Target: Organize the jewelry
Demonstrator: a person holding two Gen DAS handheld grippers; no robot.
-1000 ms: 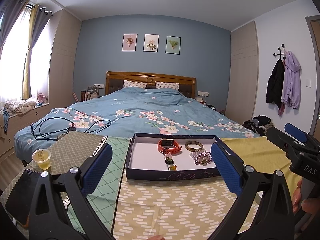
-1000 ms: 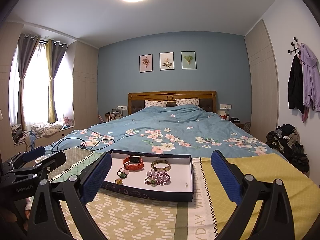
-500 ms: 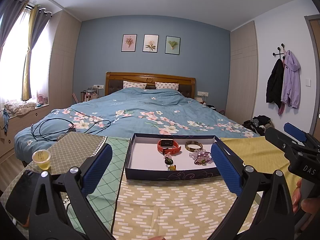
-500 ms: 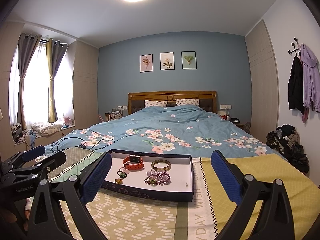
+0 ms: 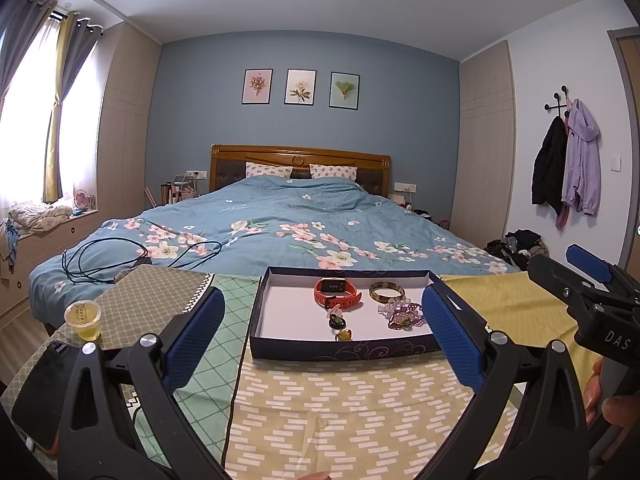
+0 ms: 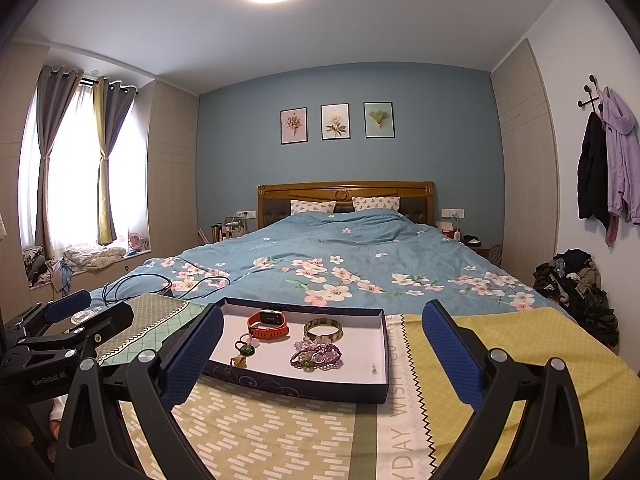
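Left wrist view, near to far: left gripper (image 5: 320, 332) fingers spread wide, nothing in them, over the yellow patterned cloth (image 5: 340, 412). Straight ahead sits the shallow dark-blue cardboard tray (image 5: 344, 350), long axis running left-right. Right gripper (image 6: 322, 344) is spread wide and empty too, with the tray ahead and a bit left of it. Both look about equally near, hard to call. Count inside: two small pendant charms (image 5: 339, 328), one purple beaded tangle (image 5: 402, 316), one orange smartwatch (image 5: 335, 293), one gold bangle (image 5: 387, 291).
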